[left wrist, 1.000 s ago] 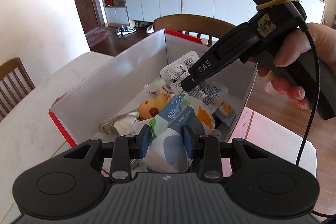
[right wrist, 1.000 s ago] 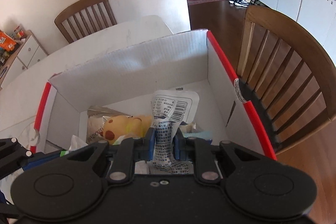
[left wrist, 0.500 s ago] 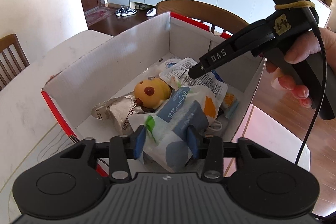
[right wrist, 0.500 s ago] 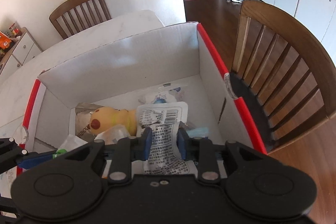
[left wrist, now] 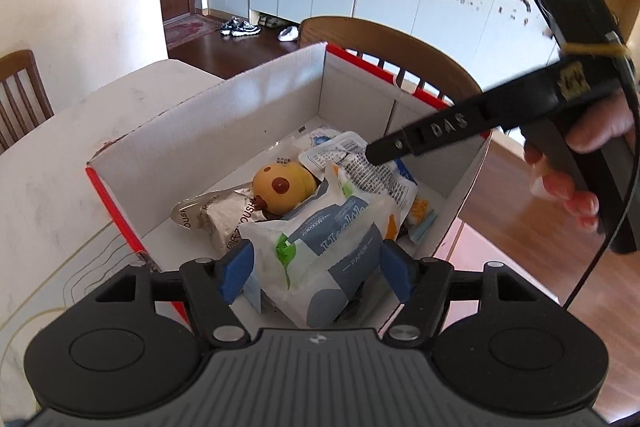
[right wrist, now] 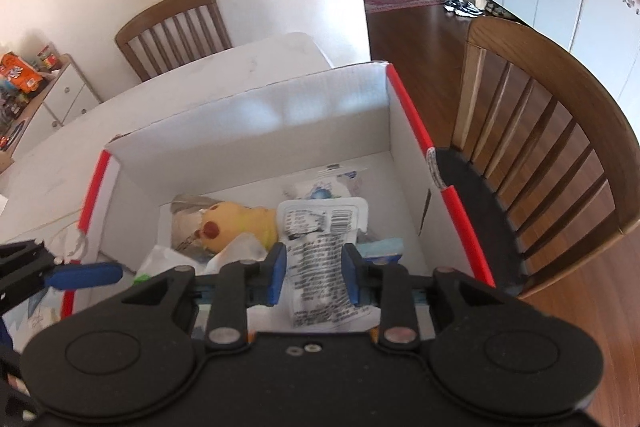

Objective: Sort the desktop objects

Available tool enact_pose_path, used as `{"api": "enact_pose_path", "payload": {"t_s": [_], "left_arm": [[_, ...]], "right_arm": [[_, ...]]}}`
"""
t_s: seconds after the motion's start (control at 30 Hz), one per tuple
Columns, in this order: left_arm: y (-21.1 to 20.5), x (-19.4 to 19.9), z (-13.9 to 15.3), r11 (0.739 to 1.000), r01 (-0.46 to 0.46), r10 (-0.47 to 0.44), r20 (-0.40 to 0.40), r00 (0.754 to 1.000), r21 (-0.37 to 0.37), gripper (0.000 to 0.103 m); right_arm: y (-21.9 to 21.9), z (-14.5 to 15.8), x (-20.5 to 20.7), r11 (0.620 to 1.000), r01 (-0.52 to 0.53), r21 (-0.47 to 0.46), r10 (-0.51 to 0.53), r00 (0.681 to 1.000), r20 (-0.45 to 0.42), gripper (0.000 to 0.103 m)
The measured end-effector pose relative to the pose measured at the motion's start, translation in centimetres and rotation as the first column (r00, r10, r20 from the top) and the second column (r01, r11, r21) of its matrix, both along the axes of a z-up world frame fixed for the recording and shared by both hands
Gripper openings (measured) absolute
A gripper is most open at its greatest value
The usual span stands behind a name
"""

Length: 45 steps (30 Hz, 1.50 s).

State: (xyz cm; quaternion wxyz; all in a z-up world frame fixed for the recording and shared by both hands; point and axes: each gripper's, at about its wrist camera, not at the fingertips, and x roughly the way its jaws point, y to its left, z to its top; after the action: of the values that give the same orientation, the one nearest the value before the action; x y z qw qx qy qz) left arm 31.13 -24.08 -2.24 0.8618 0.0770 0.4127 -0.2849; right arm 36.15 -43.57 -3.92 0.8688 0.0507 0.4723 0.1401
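Observation:
A white cardboard box (left wrist: 208, 135) with red edges holds a yellow plush toy (left wrist: 284, 183), a silver foil packet (left wrist: 224, 215) and other wrappers. My left gripper (left wrist: 316, 271) hangs over the box's near end, its jaws opening. A white-and-blue tissue pack (left wrist: 328, 247) lies between the blue pads, which stand clear of it. My right gripper (right wrist: 314, 275) is above the box (right wrist: 256, 123) too, jaws opening. A white printed packet (right wrist: 316, 243) rests on the heap between its pads, with a gap on each side. The plush toy (right wrist: 236, 223) lies to its left.
The box sits at the corner of a white table (left wrist: 48, 167). A wooden chair (right wrist: 540, 131) stands close behind the box's right wall, and another chair (right wrist: 172, 27) is at the far side. A person's hand (left wrist: 592, 131) grips the right gripper's handle.
Both grippers have opened. The tissue pack has come free of the left pads and the printed packet has dropped from the right pads onto the heap in the box.

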Motion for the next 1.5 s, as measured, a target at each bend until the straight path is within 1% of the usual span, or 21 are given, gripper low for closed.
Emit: {"api": "enact_pose_path", "payload": {"t_s": [0.07, 0.27, 0.43, 0.57, 0.67, 0.7, 0.8, 0.87, 0.9, 0.93, 1.0, 1.03, 1.17, 1.33, 1.4, 1.43, 1.5], "left_arm": [[0.4, -0.1, 0.2, 1.000, -0.013, 0.013, -0.004, 1.000, -0.018, 0.072], [1.3, -0.5, 0.9, 0.998, -0.043, 0.043, -0.002, 0.999, -0.050, 0.072], [1.9, -0.9, 1.4, 0.996, -0.061, 0.061, 0.008, 0.998, -0.063, 0.073], [2.7, -1.4, 1.8, 0.994, -0.075, 0.077, 0.019, 0.997, -0.081, 0.078], [3.5, -1.8, 2.1, 0.991, -0.083, 0.086, 0.020, 0.996, -0.103, 0.078], [3.8, -1.9, 2.2, 0.990, -0.088, 0.091, 0.018, 0.996, -0.112, 0.078], [4.9, -2.3, 2.5, 0.986, -0.102, 0.104, 0.010, 0.995, -0.135, 0.079], [5.6, -2.6, 2.6, 0.983, -0.111, 0.114, 0.011, 0.993, -0.145, 0.080], [5.9, -2.8, 2.7, 0.983, -0.114, 0.117, 0.014, 0.993, -0.146, 0.082], [6.2, -3.1, 2.8, 0.983, -0.120, 0.124, 0.027, 0.992, -0.141, 0.083], [6.8, -3.7, 3.1, 0.983, -0.133, 0.141, 0.056, 0.988, -0.128, 0.083], [7.1, -3.9, 3.2, 0.982, -0.134, 0.143, 0.060, 0.988, -0.130, 0.083], [8.4, -4.7, 3.4, 0.982, -0.135, 0.145, 0.069, 0.987, -0.135, 0.084], [9.7, -5.5, 3.4, 0.982, -0.141, 0.151, 0.076, 0.986, -0.128, 0.087], [10.1, -5.8, 3.5, 0.982, -0.136, 0.147, 0.081, 0.986, -0.130, 0.096], [10.2, -6.0, 3.6, 0.982, -0.137, 0.149, 0.088, 0.985, -0.130, 0.103], [10.5, -6.4, 3.7, 0.982, -0.134, 0.148, 0.101, 0.984, -0.132, 0.103]], "right_arm": [[0.1, 0.5, -0.6, 1.000, -0.016, 0.006, 0.016, 1.000, 0.010, 0.031], [0.6, 1.7, -2.4, 0.998, -0.059, 0.020, 0.058, 0.997, 0.044, 0.032], [1.2, 2.6, -4.1, 0.997, -0.083, 0.006, 0.082, 0.993, 0.091, 0.033], [1.8, 3.2, -5.4, 0.996, -0.085, -0.003, 0.085, 0.990, 0.116, 0.034], [2.2, 3.3, -6.1, 0.997, -0.079, 0.003, 0.078, 0.990, 0.120, 0.043], [2.4, 3.4, -6.3, 0.997, -0.074, 0.003, 0.073, 0.990, 0.122, 0.051], [2.8, 3.5, -6.9, 0.997, -0.074, 0.005, 0.073, 0.989, 0.128, 0.052], [3.1, 3.8, -7.4, 0.997, -0.072, 0.001, 0.071, 0.988, 0.135, 0.057], [3.2, 3.9, -7.8, 0.997, -0.072, 0.000, 0.071, 0.987, 0.142, 0.063], [3.5, 4.1, -8.1, 0.997, -0.075, 0.001, 0.074, 0.986, 0.152, 0.066], [4.0, 4.4, -8.7, 0.997, -0.081, -0.003, 0.080, 0.983, 0.166, 0.067], [4.3, 4.6, -9.0, 0.997, -0.083, -0.006, 0.082, 0.981, 0.173, 0.070], [5.4, 5.1, -10.0, 0.997, -0.081, -0.019, 0.083, 0.977, 0.197, 0.075], [6.4, 5.7, -11.3, 0.998, -0.063, -0.016, 0.065, 0.972, 0.227, 0.087], [6.8, 5.9, -12.2, 0.998, -0.057, -0.027, 0.062, 0.966, 0.249, 0.089], [6.9, 6.1, -12.4, 0.998, -0.054, -0.035, 0.062, 0.964, 0.259, 0.092], [7.3, 6.2, -13.1, 0.998, -0.042, -0.055, 0.056, 0.958, 0.280, 0.094]]}}
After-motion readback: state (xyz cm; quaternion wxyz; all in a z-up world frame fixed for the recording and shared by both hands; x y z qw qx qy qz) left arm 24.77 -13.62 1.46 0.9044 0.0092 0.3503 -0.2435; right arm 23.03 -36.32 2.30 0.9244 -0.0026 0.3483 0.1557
